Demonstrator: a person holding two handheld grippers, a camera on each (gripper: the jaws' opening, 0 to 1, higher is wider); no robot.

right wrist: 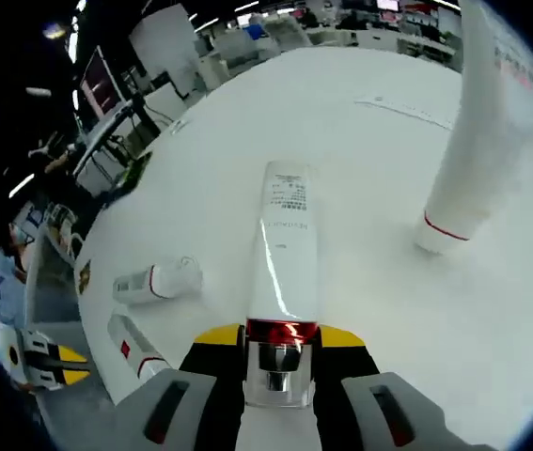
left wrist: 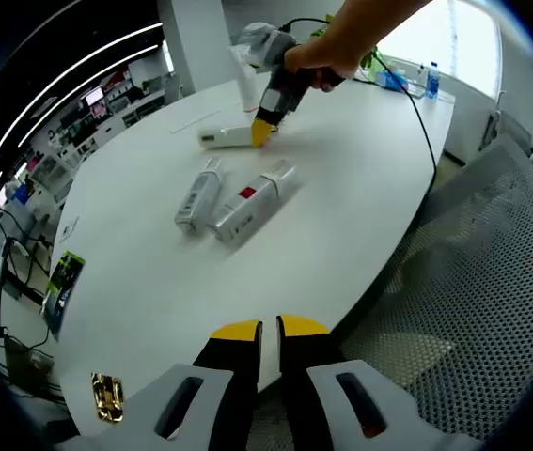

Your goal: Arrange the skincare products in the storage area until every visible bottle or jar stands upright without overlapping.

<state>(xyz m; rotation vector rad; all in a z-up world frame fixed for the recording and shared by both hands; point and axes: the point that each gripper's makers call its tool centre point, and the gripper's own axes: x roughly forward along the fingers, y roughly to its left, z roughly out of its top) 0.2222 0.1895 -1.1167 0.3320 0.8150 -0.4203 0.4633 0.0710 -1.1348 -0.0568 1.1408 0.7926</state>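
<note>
in the right gripper view my right gripper (right wrist: 281, 349) is clamped on the clear-capped end of a long white plastic tube with a red band (right wrist: 285, 254), which lies flat on the white oval table (right wrist: 360, 169) and points away from the camera. a second white tube with a red ring (right wrist: 478, 132) stands upright on its cap to the right, apart from the held one. a short white bottle with a red ring (right wrist: 158, 279) lies on its side to the left, and a white tube with a red label (right wrist: 134, 349) lies nearer the table edge.

in the left gripper view my left gripper (left wrist: 270, 331) hangs over the near table edge (left wrist: 153, 310), yellow-tipped jaws narrow with a slim gap, holding nothing. two white tubes (left wrist: 238, 202) lie side by side mid-table. the person's hand (left wrist: 341, 47) holds the right gripper (left wrist: 264, 130) at the far tube (left wrist: 227, 137).
</note>
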